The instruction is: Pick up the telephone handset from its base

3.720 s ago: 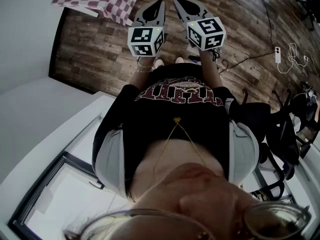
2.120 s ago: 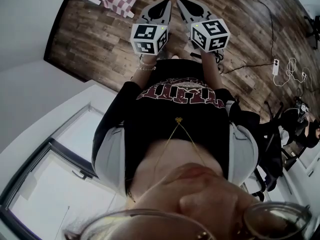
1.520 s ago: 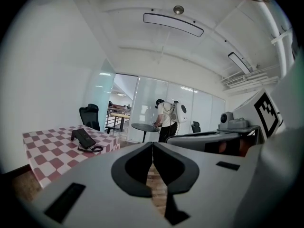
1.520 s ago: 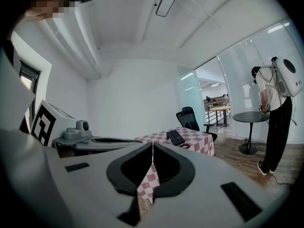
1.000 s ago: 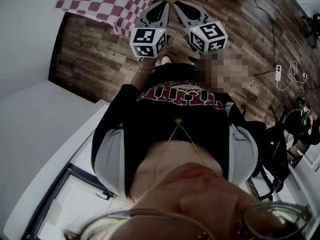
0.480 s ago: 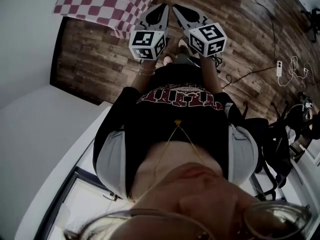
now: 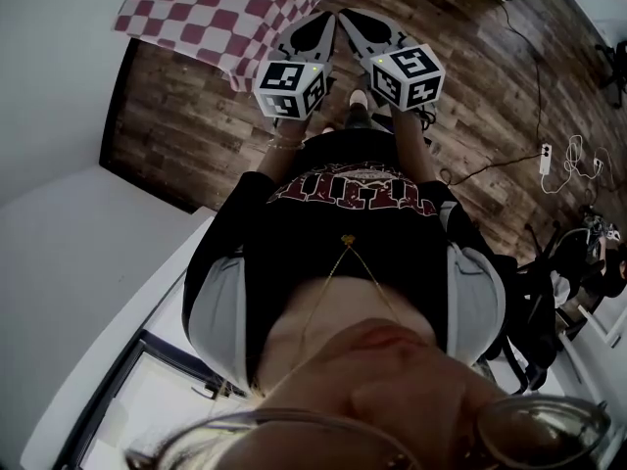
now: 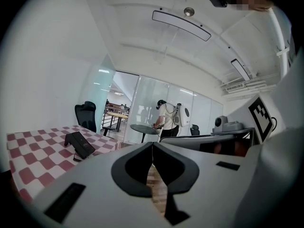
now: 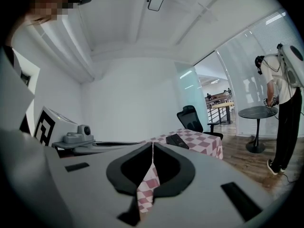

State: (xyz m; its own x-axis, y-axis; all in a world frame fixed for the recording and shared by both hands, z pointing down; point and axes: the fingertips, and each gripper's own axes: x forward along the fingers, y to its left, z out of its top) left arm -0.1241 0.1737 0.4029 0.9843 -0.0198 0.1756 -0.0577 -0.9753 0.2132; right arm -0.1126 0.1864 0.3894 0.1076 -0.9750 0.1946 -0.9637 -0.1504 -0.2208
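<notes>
L tongs [image 8: 152, 146]: jaws together, nothing btwn.
R tongs [image 9: 152, 146]: jaws together, nothing btwn.
Telephone [image 8: 80, 145]: black, on checkered desk [image 8: 33, 160], inboard of its edges; handset vs. base not resolvable.
Clearance: both tongs side by side over wood floor [image 7: 196, 106], near desk edge, well apart from Telephone.
</notes>
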